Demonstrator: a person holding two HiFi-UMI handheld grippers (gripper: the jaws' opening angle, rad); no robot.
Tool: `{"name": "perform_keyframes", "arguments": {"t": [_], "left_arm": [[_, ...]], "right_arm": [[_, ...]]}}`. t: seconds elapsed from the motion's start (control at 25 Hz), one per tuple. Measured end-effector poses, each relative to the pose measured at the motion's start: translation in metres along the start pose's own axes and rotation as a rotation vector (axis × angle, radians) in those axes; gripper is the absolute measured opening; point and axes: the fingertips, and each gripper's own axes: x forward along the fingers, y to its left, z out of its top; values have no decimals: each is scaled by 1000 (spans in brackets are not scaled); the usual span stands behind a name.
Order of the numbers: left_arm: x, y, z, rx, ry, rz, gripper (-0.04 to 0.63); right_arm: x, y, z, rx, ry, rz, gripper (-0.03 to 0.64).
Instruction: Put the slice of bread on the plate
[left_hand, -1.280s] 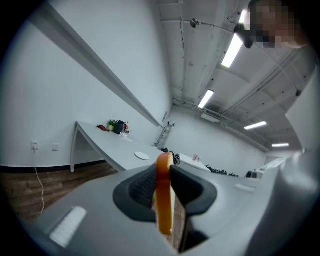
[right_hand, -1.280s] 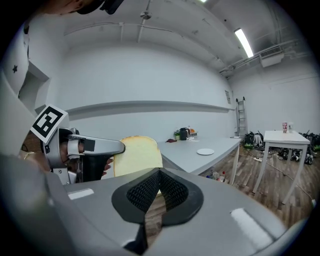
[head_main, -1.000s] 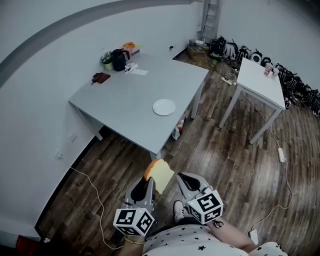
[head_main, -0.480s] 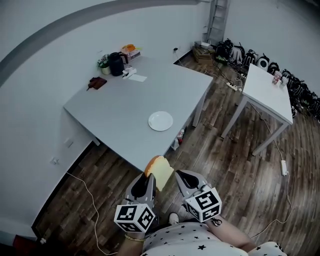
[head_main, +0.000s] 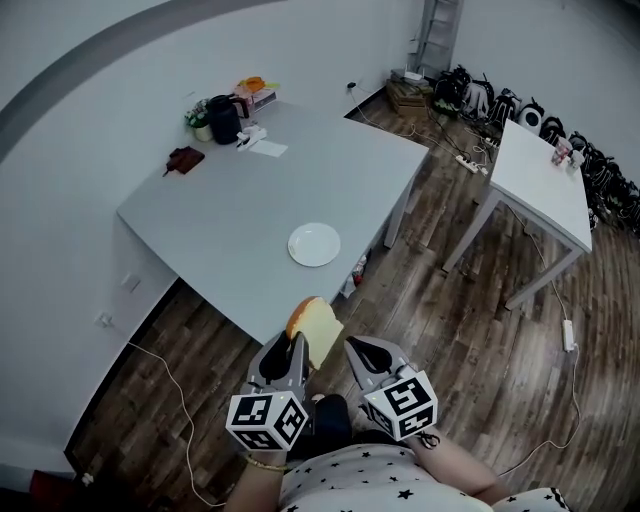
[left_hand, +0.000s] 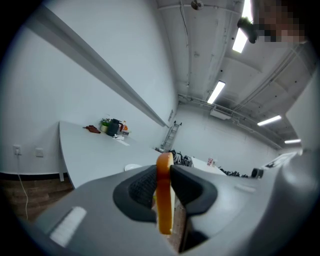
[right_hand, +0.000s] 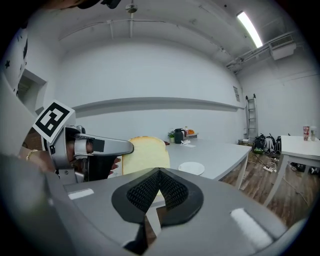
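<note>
A slice of bread (head_main: 316, 328) with an orange crust stands upright on edge between the jaws of my left gripper (head_main: 297, 342), which is shut on it. In the left gripper view the bread (left_hand: 164, 200) is pinched edge-on between the two dark pads. My right gripper (head_main: 353, 346) hangs just right of it, shut with nothing in it. Its own view shows the bread (right_hand: 145, 155) and the left gripper (right_hand: 102, 148) to its left. The white plate (head_main: 314, 244) lies empty near the front edge of the grey table (head_main: 230, 215), beyond both grippers.
A black kettle (head_main: 223, 118), a plant and small items crowd the table's far corner; a dark object (head_main: 185, 158) lies near them. A white table (head_main: 540, 165) stands at the right, gear and cables line the far wall. A bottle (head_main: 358, 268) stands under the table edge.
Both grippers, with the bread in the left one, have come closer to the grey table; its front edge and the plate now sit nearer to them. The grip is unchanged.
</note>
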Motion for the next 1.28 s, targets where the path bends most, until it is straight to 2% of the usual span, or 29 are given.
{"name": "perform_keyframes", "arguments": {"t": [0.56, 0.96, 1.28], "left_arm": [[128, 46, 15, -20, 32, -1, 89], [231, 88, 20, -93, 89, -17, 89], [286, 116, -3, -153, 161, 9, 89]], "right_arm": [[85, -85, 23, -3, 31, -54, -2], [170, -132, 35, -2, 98, -32, -2], [202, -153, 26, 17, 162, -17, -2]]}}
